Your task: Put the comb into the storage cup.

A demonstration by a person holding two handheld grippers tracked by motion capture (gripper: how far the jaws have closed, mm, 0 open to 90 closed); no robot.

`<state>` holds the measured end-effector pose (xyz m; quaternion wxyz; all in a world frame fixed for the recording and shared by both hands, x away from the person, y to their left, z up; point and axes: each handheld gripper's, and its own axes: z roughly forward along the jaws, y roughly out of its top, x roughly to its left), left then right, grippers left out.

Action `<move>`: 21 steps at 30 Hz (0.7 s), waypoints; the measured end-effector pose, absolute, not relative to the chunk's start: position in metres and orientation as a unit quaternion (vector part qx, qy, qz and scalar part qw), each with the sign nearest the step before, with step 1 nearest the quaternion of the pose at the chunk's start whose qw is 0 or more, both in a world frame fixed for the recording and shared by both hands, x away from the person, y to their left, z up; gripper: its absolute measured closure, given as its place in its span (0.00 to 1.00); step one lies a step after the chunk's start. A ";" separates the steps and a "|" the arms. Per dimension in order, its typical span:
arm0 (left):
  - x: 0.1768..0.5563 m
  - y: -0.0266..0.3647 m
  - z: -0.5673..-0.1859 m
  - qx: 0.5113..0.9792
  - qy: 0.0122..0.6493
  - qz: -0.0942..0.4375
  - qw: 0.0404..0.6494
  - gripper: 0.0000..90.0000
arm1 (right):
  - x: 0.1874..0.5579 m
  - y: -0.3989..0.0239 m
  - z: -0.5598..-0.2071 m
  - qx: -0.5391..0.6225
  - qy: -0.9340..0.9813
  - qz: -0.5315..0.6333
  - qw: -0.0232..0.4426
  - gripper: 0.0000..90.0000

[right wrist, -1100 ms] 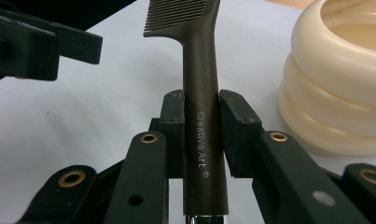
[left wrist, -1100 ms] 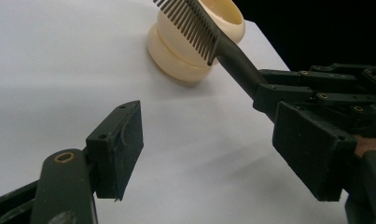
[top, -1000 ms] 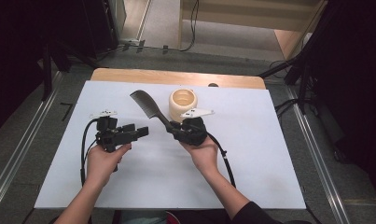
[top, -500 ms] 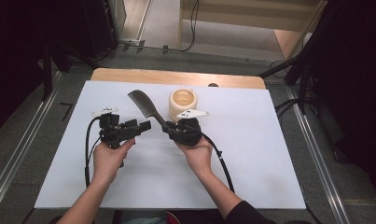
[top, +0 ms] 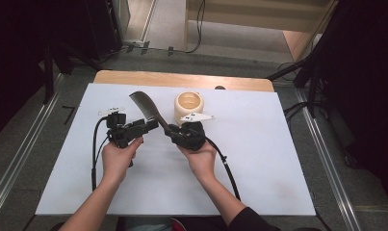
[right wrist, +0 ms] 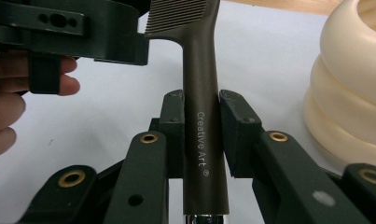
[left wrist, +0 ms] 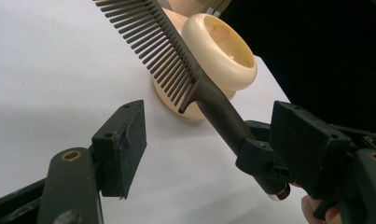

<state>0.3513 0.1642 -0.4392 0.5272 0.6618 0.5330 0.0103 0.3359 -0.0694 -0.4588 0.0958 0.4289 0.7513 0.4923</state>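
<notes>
In the high view both forearms come up from the bottom edge and meet near the middle of the frame above the white bench (top: 278,159). The right hand (top: 199,156) lies palm up, cradling the right gripper (top: 170,131), which points toward the upper left. Its jaws are clamped on the handle of a dark comb (top: 146,107); the comb slants up and left from them, its teeth end at the upper left of centre, lifted off the bench. The left hand (top: 118,156) holds the left gripper (top: 152,125) pointing right, toward the comb's handle. Its jaws have just been closing a little but stand wide apart, with the handle between them and neither pad pressing on it. A cream ringed cup (top: 189,106) stands on the bench just behind the grippers, right of the comb.
</notes>
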 end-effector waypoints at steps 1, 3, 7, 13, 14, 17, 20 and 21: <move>0.352 0.163 -0.439 0.663 0.533 0.012 0.526 0.32 | 0.336 -0.069 -0.459 0.429 0.751 0.493 0.095 0.78; 0.353 0.162 -0.439 0.663 0.533 0.012 0.526 0.33 | 0.336 -0.068 -0.459 0.429 0.751 0.494 0.095 0.78; 0.357 0.159 -0.440 0.655 0.541 0.009 0.527 0.34 | 0.336 -0.065 -0.459 0.430 0.747 0.498 0.093 0.78; 0.361 0.157 -0.442 0.649 0.547 0.012 0.528 0.37 | 0.335 -0.061 -0.459 0.431 0.744 0.502 0.092 0.78; 0.362 0.156 -0.442 0.648 0.549 0.012 0.528 0.37 | 0.335 -0.061 -0.458 0.431 0.744 0.502 0.090 0.78; 0.364 0.154 -0.444 0.644 0.555 0.016 0.527 0.39 | 0.335 -0.058 -0.459 0.432 0.740 0.508 0.089 0.78; 0.365 0.153 -0.445 0.642 0.556 0.015 0.527 0.41 | 0.335 -0.057 -0.459 0.434 0.738 0.510 0.086 0.78; 0.366 0.152 -0.446 0.642 0.556 0.014 0.528 0.42 | 0.335 -0.056 -0.459 0.434 0.738 0.509 0.086 0.78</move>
